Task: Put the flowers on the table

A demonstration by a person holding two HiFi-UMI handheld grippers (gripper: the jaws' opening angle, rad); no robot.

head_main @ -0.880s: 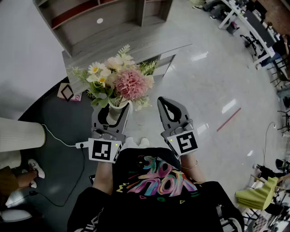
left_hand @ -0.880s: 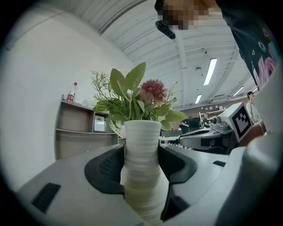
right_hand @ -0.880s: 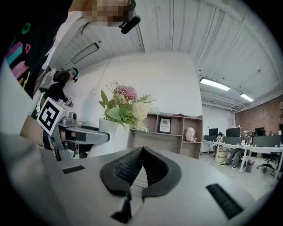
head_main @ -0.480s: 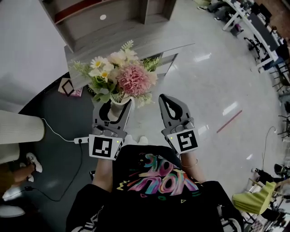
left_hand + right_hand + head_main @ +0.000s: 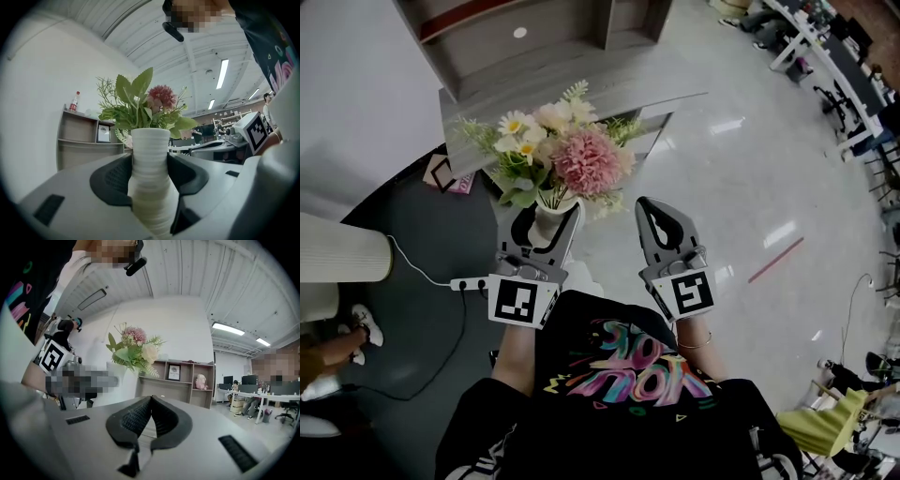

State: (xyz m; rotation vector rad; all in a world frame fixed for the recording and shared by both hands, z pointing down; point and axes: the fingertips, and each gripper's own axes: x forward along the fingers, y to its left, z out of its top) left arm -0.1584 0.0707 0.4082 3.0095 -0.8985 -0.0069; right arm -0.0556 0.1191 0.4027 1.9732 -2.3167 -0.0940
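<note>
The left hand-held gripper [image 5: 542, 223] squeezes the white vase [image 5: 551, 214] of flowers [image 5: 567, 159], up in the air. The right hand-held gripper [image 5: 662, 221] is pressed together, empty. The flowers are not on the table [image 5: 609, 89] yet.

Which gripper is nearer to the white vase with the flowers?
Left. The left gripper is shut on the white vase; the right gripper hangs beside it to the right, apart, shut and empty.
</note>
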